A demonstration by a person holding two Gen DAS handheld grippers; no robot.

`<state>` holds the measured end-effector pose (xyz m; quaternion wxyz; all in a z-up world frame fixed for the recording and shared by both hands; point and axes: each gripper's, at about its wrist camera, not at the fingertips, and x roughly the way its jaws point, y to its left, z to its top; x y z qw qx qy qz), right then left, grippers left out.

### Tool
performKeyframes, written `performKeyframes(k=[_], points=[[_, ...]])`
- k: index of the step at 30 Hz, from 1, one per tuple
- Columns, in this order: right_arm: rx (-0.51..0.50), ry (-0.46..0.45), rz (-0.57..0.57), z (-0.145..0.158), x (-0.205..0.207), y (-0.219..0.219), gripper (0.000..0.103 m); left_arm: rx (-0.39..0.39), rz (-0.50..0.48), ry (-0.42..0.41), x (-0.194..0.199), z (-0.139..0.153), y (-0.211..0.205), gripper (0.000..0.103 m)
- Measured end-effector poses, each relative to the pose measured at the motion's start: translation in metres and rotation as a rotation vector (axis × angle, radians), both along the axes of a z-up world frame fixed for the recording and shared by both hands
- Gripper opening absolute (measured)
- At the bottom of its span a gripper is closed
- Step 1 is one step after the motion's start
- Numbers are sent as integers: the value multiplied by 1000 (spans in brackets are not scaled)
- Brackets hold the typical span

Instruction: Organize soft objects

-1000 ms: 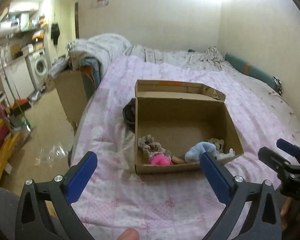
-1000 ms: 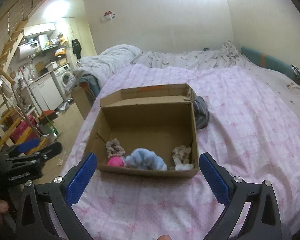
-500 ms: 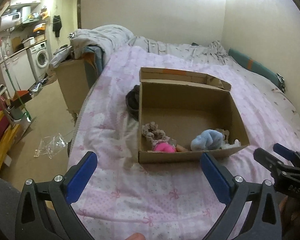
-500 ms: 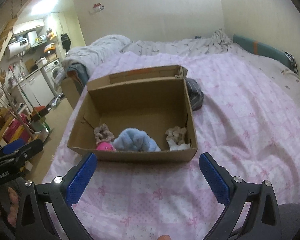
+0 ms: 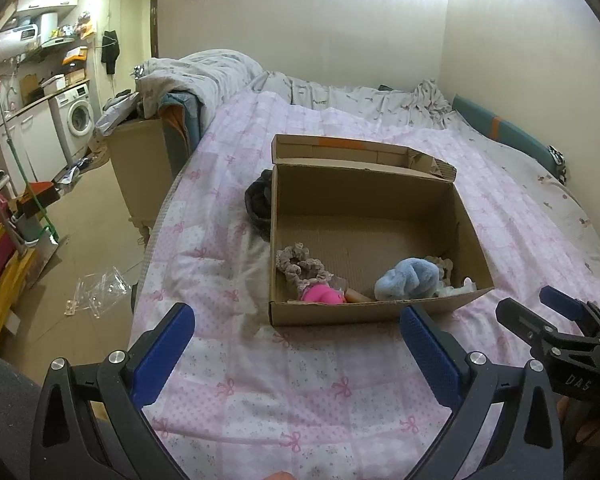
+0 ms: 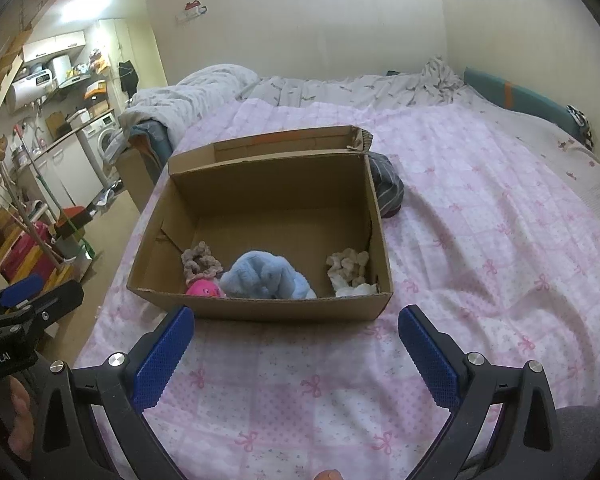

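Note:
An open cardboard box (image 5: 340,314) (image 6: 260,312) sits on the pink bedspread. Inside lie a blue plush toy (image 5: 406,282) (image 6: 264,276), a pink toy (image 5: 322,294) (image 6: 204,289), a beige scrunchie (image 5: 300,266) (image 6: 198,258) and a cream scrunchie (image 6: 348,266). A dark garment (image 5: 260,204) (image 6: 386,190) lies on the bed beside the box. My left gripper (image 5: 296,348) is open and empty, in front of the box. My right gripper (image 6: 294,350) is open and empty, in front of the box too.
The pink bedspread (image 5: 300,392) (image 6: 480,240) stretches around the box. A crumpled grey duvet (image 5: 204,76) lies at the bed's head. A tan cabinet (image 5: 140,172) stands left of the bed. Clear plastic (image 5: 98,290) lies on the floor. A washing machine (image 5: 78,120) stands far left.
Both grippers have moved closer to the box and a little lower; the box looks larger now. Both stay open and empty. The things in the box have not moved.

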<state>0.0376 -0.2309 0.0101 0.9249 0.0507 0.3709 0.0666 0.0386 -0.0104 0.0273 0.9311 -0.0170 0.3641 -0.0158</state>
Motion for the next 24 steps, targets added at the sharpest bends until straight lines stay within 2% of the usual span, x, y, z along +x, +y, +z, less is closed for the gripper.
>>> performKeyframes(k=[24], points=[[-1, -6, 9, 2, 0, 0, 103, -10, 5, 25, 1, -6, 1, 103]])
